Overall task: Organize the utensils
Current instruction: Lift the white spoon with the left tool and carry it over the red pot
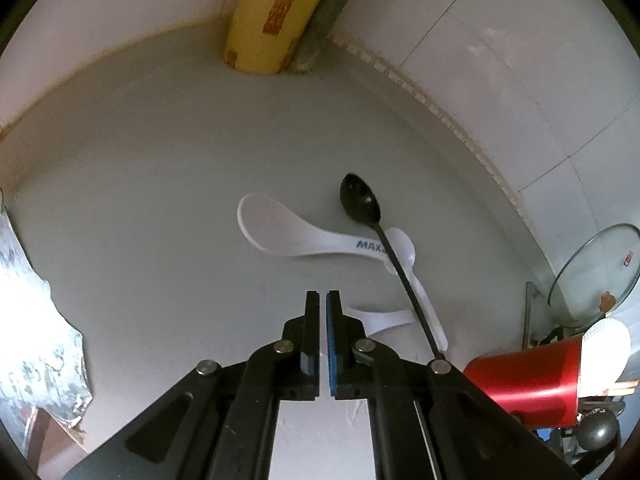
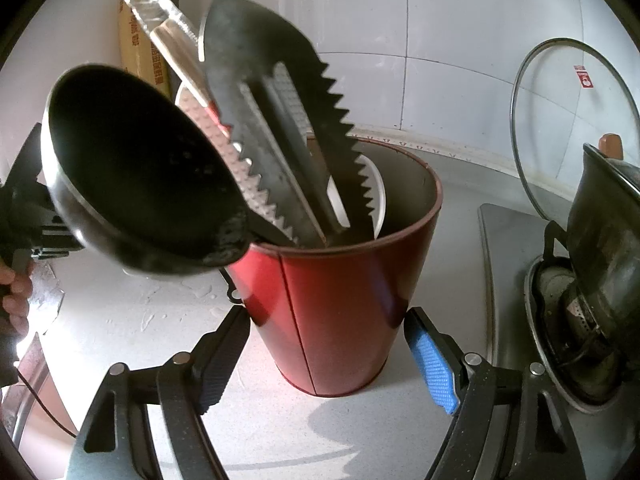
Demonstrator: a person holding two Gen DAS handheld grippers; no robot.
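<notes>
Surroundings: yellow roll point(image 1: 268, 20) upright in the wall corner; glass lid point(image 2: 572, 128) leaning on the tiles; pot point(image 2: 608, 240) on the burner; foil point(image 1: 36, 320) at the counter's left edge.

Cup point(image 2: 340, 300): red, upright on the counter, crowded with a ladle point(image 2: 140, 168), a serrated turner point(image 2: 280, 120) and, seemingly, a rice paddle.

Loose utensils: white paddle point(image 1: 288, 232), black spoon point(image 1: 360, 200) lying across it, small white spoon point(image 1: 404, 248) beneath.

Left gripper point(image 1: 323, 300): pinched together, apparently empty, just before the spoons.

Right gripper point(image 2: 326, 340): clamped on the cup's sides.
</notes>
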